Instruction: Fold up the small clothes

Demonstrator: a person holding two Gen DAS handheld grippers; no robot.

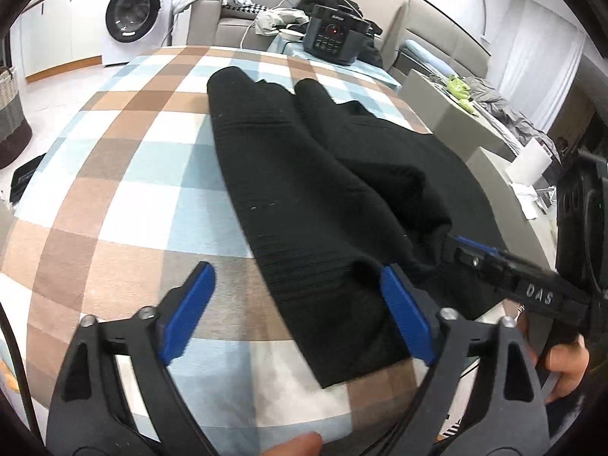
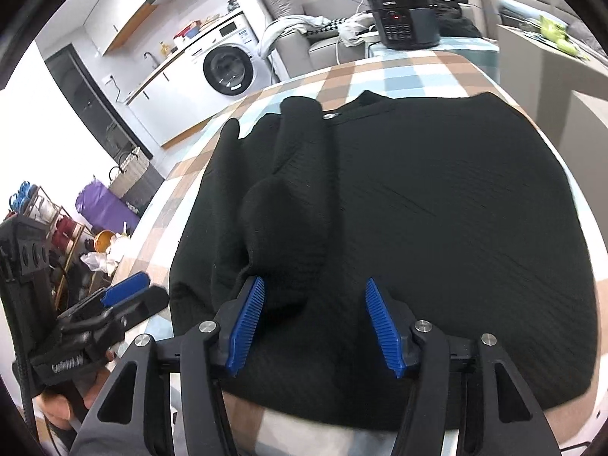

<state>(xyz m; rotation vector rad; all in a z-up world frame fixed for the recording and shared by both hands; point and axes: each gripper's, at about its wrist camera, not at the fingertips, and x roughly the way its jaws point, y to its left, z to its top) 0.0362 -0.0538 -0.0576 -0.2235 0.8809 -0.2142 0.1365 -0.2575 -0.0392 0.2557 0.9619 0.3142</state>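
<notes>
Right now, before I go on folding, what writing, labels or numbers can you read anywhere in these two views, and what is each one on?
"DAS": raised letters on the right gripper, seen from the left wrist view.
Brand on the black cooker: too small to read.
Panel and stickers on the washing machine: blurred, unreadable.
Embossed lettering on the left gripper, in the right wrist view: cannot make it out.
Nothing on the black garment or checked tablecloth.

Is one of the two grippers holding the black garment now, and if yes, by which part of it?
Nothing is held. The left gripper and the right gripper both stand open over the black garment, their pads clear of the cloth, on the checked tablecloth.
</notes>
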